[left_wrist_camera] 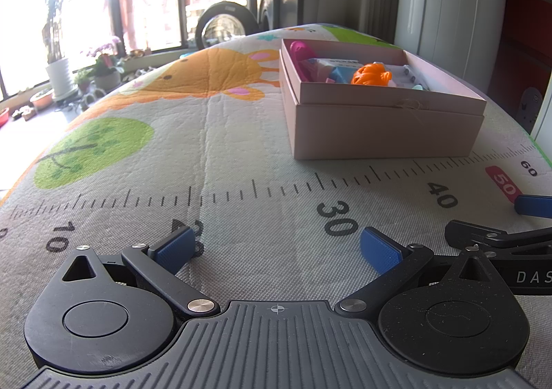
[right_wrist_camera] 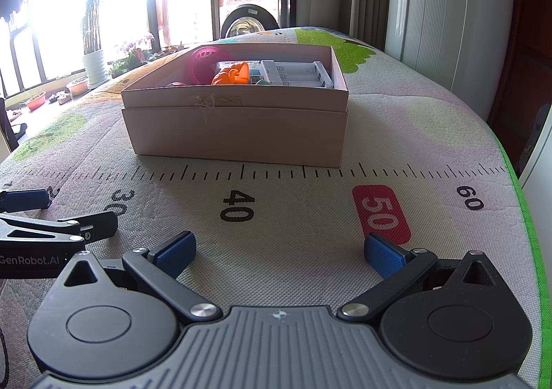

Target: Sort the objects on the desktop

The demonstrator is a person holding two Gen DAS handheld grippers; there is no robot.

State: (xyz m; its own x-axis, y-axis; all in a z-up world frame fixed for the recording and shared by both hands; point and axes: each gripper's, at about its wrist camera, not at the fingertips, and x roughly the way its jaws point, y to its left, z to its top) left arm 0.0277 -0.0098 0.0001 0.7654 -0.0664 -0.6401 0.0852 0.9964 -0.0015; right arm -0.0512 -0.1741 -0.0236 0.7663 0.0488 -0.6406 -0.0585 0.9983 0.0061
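A pale pink cardboard box [left_wrist_camera: 386,130] [right_wrist_camera: 238,133] stands on the printed mat beyond both grippers. Inside it lie an orange toy [left_wrist_camera: 371,74] [right_wrist_camera: 231,74], a pink plastic piece [left_wrist_camera: 301,51] [right_wrist_camera: 203,61], a white battery holder [right_wrist_camera: 296,74] and some blue and white bits. My left gripper [left_wrist_camera: 276,251] rests low on the mat near the 20 to 30 marks, open, nothing between its blue pads. My right gripper [right_wrist_camera: 279,252] rests between the 40 and 50 marks, open and empty too. Each gripper shows at the edge of the other's view.
The mat [right_wrist_camera: 310,209] carries a printed ruler, a giraffe [left_wrist_camera: 214,75] and green trees. Its green right edge [right_wrist_camera: 531,237] drops off to the floor. Flower pots [left_wrist_camera: 62,75] line a bright window at the far left; a grey curtain and white appliance stand at the right.
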